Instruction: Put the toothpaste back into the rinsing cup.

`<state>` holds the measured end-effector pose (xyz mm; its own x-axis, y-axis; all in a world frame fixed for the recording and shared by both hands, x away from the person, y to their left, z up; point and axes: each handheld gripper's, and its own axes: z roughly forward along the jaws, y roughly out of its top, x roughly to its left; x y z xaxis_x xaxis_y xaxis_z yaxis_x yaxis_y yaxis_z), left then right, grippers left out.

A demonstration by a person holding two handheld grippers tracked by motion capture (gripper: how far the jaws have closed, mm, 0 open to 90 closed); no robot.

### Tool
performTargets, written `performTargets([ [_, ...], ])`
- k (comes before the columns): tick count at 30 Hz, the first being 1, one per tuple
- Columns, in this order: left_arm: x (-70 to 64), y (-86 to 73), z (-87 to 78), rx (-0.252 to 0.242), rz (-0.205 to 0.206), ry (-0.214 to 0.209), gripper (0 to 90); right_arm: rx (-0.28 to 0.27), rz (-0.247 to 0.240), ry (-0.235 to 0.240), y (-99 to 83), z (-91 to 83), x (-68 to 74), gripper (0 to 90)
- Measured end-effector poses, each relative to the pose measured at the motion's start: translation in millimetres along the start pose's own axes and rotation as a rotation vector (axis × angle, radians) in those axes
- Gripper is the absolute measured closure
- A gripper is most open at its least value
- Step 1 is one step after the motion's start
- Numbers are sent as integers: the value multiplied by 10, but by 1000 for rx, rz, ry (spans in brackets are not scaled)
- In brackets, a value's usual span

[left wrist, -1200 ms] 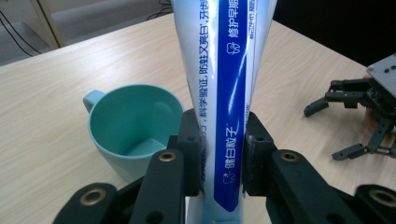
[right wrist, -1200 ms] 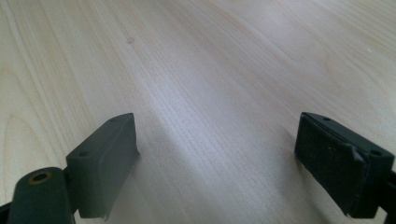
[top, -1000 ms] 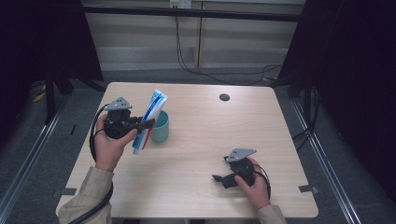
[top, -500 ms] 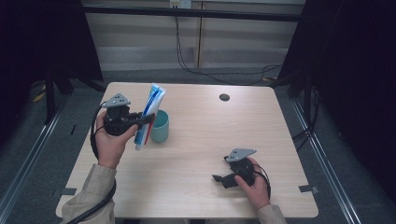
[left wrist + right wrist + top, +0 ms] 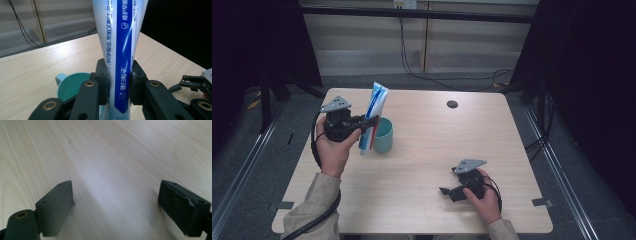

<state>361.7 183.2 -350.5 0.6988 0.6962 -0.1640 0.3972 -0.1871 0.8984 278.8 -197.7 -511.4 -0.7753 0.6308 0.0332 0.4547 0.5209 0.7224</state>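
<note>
Pale wood, bare over most of its top, is making up the bench (image 5: 422, 165), the biggest thing here. A teal cup (image 5: 383, 135) is standing near the bench's left edge, towards the far side, with its mouth facing up. A blue-and-white toothpaste tube (image 5: 373, 112) is standing nearly upright just beside the cup, on the side towards the left edge, its flat end leaning up and away over the far left corner. The left gripper (image 5: 368, 122) is clamping the tube's lower half, jaws pressing both faces in the left gripper view (image 5: 119, 82). The right gripper (image 5: 447, 192) is resting low over the near right part of the bench, jaws spread wide and holding nothing (image 5: 116, 207). A small dark round mark (image 5: 452, 104) is sitting near the far edge.
</note>
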Motion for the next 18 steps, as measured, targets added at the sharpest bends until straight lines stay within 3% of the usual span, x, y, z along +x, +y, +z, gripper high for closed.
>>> performTargets([
  [9,-4,55,3,-26,4,13,739,0,0,0,0,0,0,126],
  [18,7,92,41,-50,12,0,738,1,1,0,0,0,1,126],
])
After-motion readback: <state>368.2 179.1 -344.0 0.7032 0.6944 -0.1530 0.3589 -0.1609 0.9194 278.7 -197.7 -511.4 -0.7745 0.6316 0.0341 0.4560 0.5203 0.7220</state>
